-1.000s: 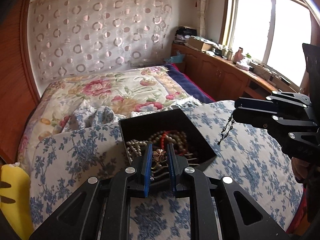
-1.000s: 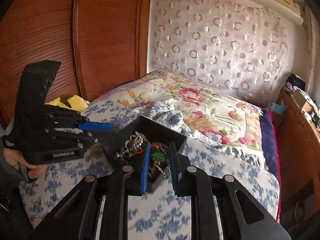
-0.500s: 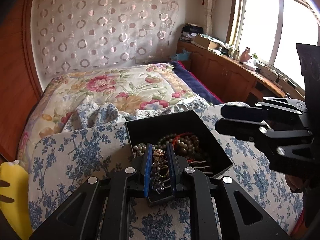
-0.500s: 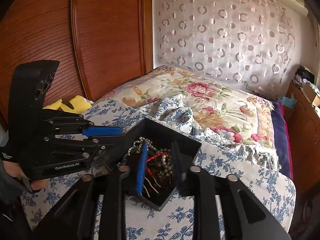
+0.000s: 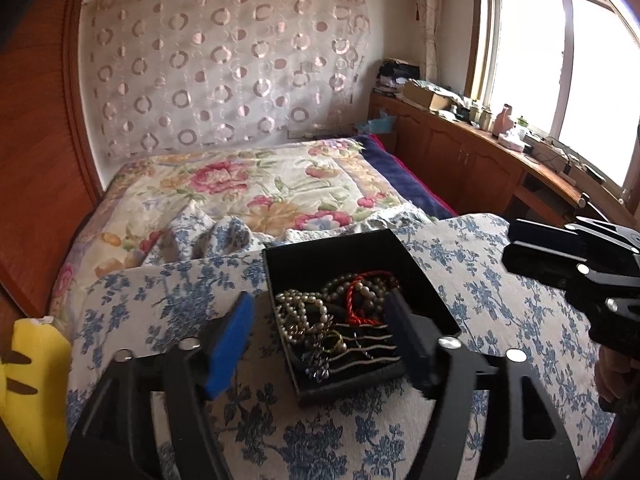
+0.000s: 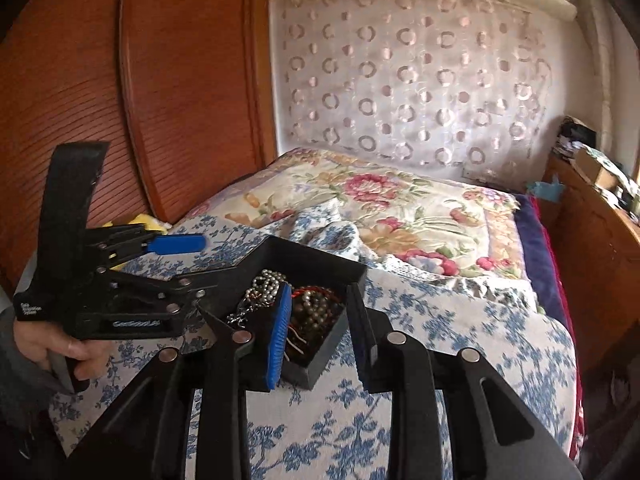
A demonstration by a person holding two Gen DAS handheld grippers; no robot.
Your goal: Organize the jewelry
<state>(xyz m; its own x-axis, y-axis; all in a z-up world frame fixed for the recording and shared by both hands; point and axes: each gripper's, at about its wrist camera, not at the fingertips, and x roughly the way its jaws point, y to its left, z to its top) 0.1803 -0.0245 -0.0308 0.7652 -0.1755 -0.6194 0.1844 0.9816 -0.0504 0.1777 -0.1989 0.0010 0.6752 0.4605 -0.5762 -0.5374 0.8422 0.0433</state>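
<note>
The open black square jewelry box [image 5: 360, 312] is seen on the blue-flowered white bedcover [image 5: 500, 300], directly ahead of both grippers. The left gripper [image 5: 320, 336], nearer, has just been opened wide and holds nothing; the right gripper [image 6: 320, 320] is parted, apparently empty.

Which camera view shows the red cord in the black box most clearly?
The left wrist view: the red cord lies unobstructed among pearl beads in the black box. In the right wrist view, only a small part shows behind a blue finger pad.

Black box [image 5: 344, 252] open on top — left tongs [image 5: 320, 344] and right tongs [image 6: 320, 332] crowd its near corner.
</note>
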